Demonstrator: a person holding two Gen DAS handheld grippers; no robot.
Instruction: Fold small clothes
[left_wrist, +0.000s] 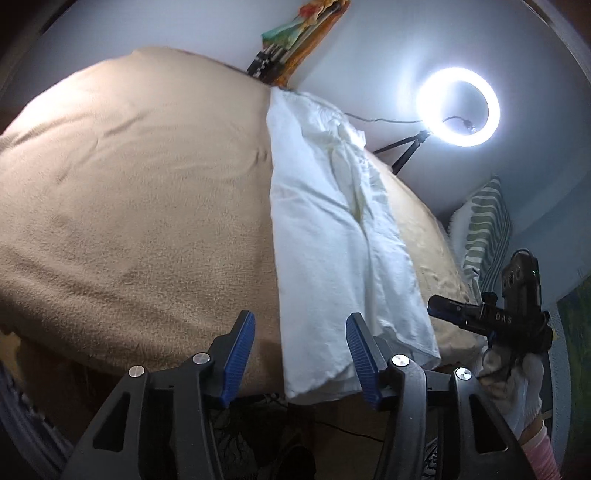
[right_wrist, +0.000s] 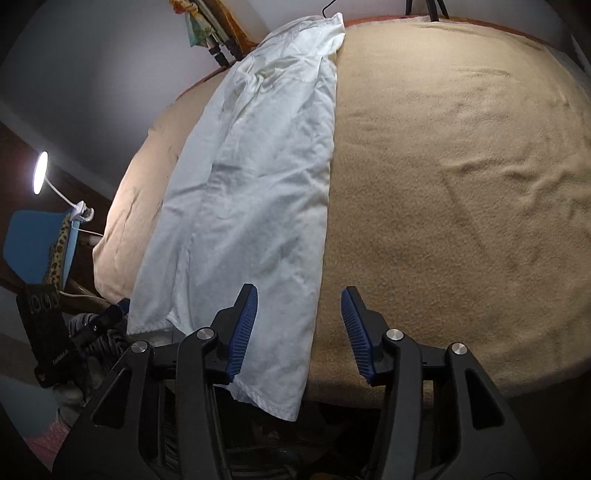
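A lit ring light (left_wrist: 458, 107) on a tripod stands against the pale wall (left_wrist: 388, 44) behind the tan blanket (left_wrist: 129, 192).

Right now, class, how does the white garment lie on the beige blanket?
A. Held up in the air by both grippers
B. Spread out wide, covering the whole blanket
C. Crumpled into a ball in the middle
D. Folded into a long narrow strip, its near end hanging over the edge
D: the white garment runs as a long narrow strip across the beige blanket, its near end drooping past the edge, while the left gripper and right gripper are open and empty.
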